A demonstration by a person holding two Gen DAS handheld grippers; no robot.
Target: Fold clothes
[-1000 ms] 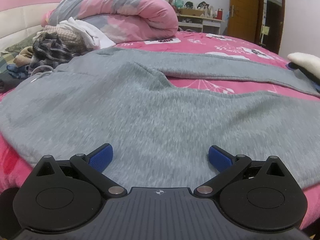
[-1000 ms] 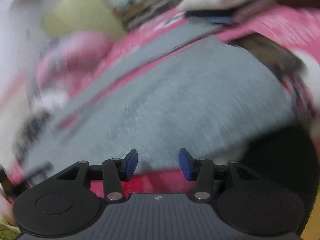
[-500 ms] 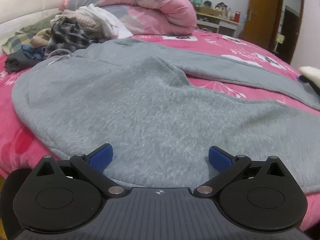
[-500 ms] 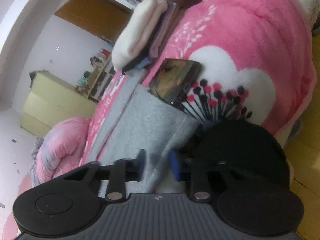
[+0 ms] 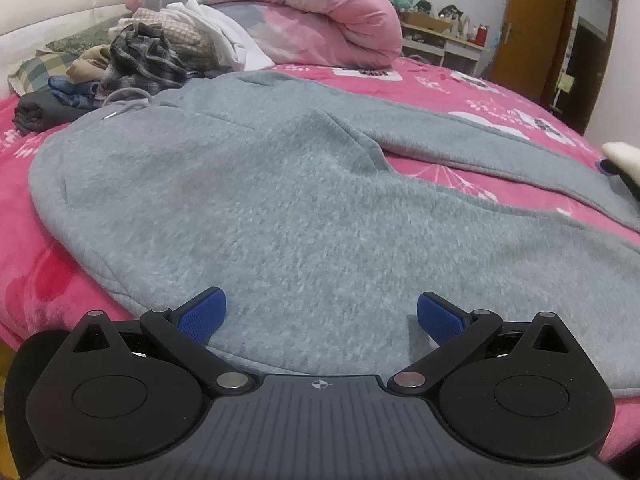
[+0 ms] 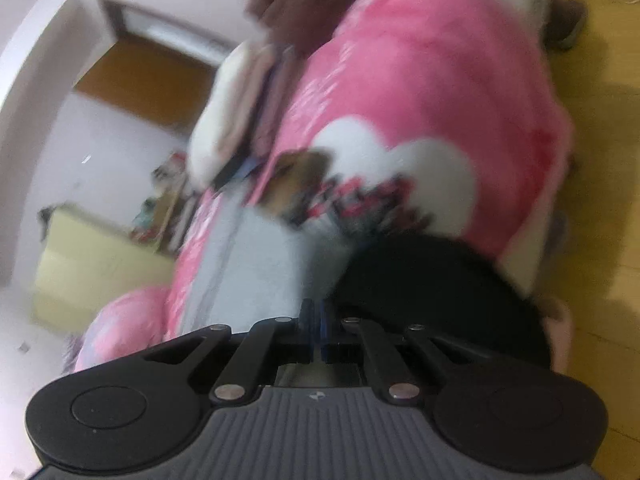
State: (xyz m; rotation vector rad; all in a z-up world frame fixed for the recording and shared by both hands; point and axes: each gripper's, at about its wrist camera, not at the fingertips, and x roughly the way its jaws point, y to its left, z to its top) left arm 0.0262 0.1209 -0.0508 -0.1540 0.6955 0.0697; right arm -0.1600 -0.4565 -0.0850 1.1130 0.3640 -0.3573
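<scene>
Currently the grey fleece trousers lie spread flat on the pink bed, unfolded; left hand-held gripper wide open, empty, right hand-held gripper pinched on their grey edge.

The left gripper was held level and low at the near edge of the bed, its jaws spread wide, the two blue pads far apart with nothing between them. Both black linkage arms were splayed outward from the grey ribbed body.

The right gripper was rolled to one side, so its view was tilted and motion-blurred. Its jaws were drawn together, the blue pads almost touching with only a thin slit left between them. Whether anything was pinched in that slit could not be told. Its linkage arms were folded inward towards the centre.
</scene>
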